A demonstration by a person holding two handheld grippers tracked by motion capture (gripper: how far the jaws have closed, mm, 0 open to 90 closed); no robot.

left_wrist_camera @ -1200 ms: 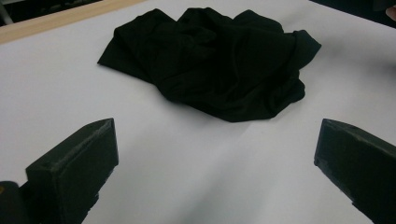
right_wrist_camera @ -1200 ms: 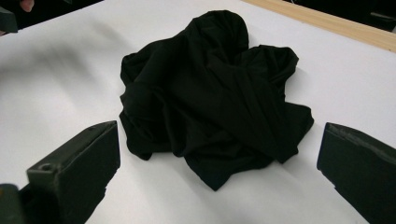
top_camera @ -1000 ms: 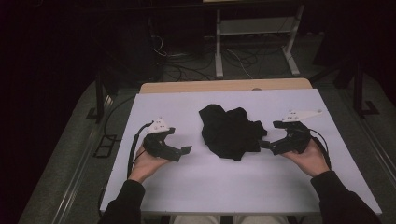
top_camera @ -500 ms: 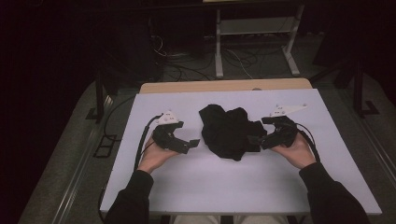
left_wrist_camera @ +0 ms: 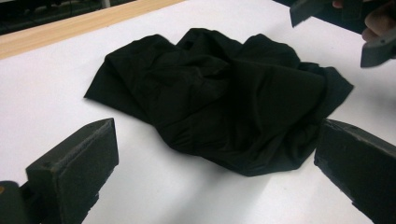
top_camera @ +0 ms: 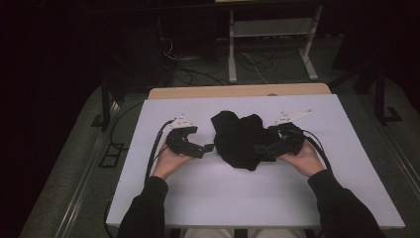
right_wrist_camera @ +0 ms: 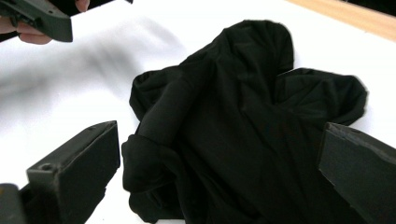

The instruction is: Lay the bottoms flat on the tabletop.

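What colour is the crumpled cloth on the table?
Plain black cloth, no pattern; clearest in the left gripper view.

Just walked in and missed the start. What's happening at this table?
A person holds a gripper in each hand on either side of a crumpled black garment lying on the white table. The left gripper and right gripper both point at the garment, open, with nothing grasped yet. The right one sits at the garment's edge.

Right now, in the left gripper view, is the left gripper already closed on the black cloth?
No. The left gripper stands wide open, its jaws apart on either side of the crumpled black cloth, which lies on the white table.
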